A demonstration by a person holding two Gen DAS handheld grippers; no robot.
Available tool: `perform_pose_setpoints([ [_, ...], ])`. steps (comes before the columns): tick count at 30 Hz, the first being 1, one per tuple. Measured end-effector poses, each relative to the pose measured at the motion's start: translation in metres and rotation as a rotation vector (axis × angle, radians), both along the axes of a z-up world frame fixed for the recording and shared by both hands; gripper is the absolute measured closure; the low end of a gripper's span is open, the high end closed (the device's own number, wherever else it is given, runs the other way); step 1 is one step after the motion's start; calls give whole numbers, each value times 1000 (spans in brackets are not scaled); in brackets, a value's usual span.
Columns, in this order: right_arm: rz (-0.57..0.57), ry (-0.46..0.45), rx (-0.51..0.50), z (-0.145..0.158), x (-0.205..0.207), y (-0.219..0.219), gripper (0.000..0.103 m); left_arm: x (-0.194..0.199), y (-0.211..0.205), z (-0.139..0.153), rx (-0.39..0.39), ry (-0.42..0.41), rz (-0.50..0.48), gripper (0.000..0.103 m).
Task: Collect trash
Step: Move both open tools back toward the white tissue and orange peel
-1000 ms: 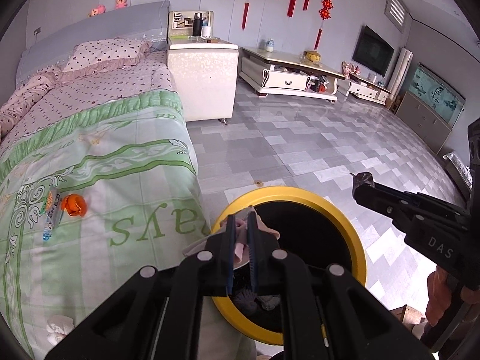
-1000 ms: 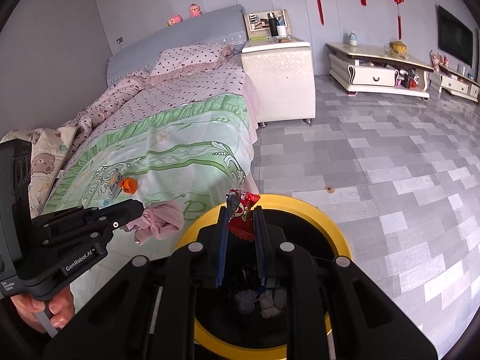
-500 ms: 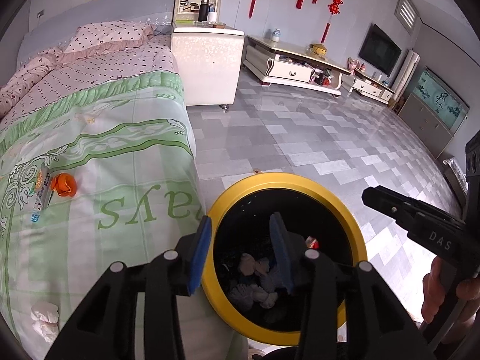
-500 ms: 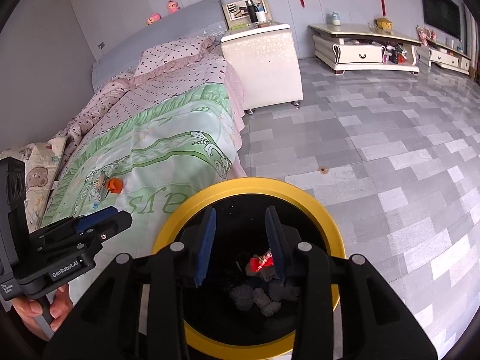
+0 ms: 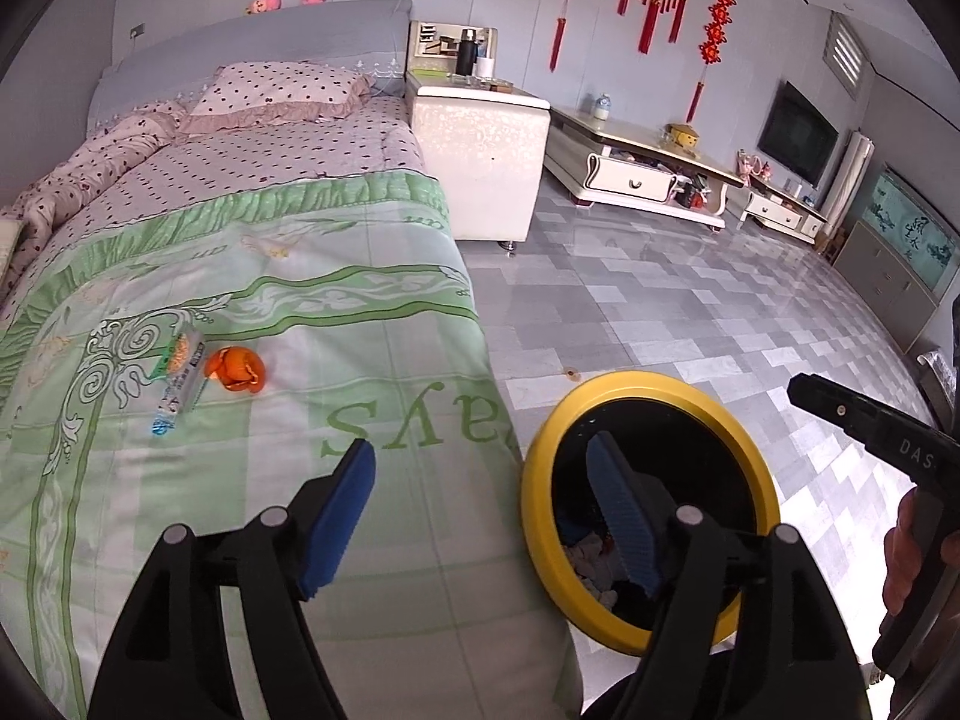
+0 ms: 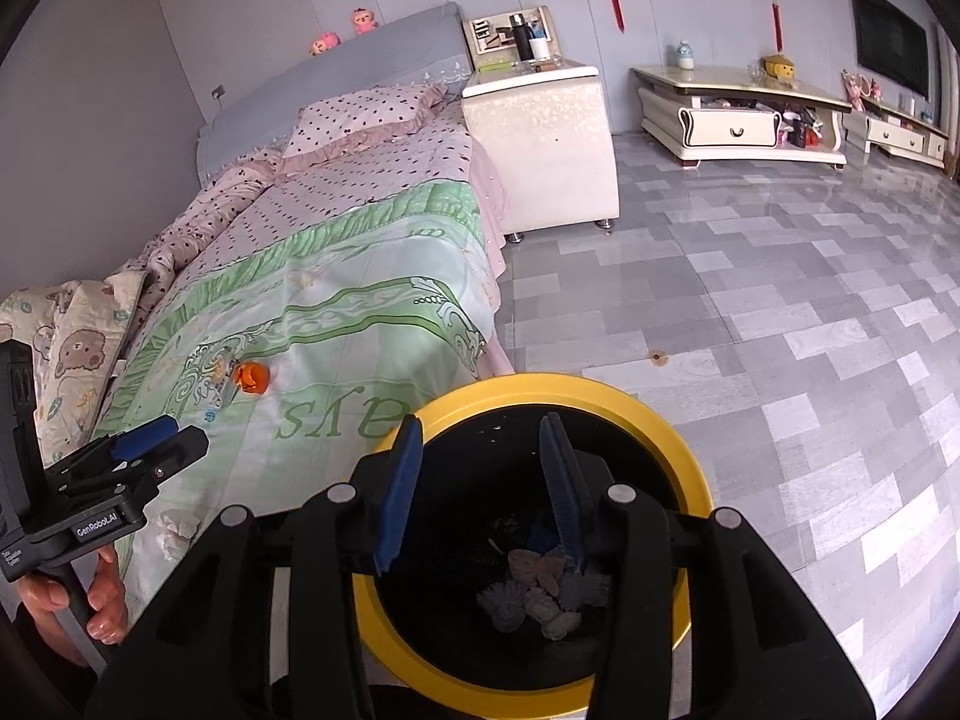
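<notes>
Both claws, left gripper (image 5: 480, 480) and right gripper (image 6: 480, 456), just opened, empty, above the bin (image 6: 672, 438). Wrapper (image 5: 180, 372) lies lengthwise up the bed (image 5: 372, 300), beside orange peel (image 5: 235, 368).

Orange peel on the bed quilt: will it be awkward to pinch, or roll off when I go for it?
The orange peel looks curled and open, so it is probably light and floppy and may flatten under the pads. It lies on the soft green quilt, so rolling seems unlikely. The wrapper beside it could shift if nudged.
</notes>
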State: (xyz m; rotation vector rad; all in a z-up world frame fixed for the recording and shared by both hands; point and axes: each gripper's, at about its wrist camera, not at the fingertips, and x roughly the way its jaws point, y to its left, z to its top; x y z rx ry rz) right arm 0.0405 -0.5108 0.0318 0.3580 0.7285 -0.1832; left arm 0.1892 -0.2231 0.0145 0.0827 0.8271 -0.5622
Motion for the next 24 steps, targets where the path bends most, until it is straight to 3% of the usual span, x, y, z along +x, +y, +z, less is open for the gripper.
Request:
perform_pose_setpoints([
  [12,159,-23,-58,21,62,91,56,16,109,4,17,-10,158,30],
  [24,287,-33,-135,17,141,181,30,27,194,-29,41,43,265,30],
])
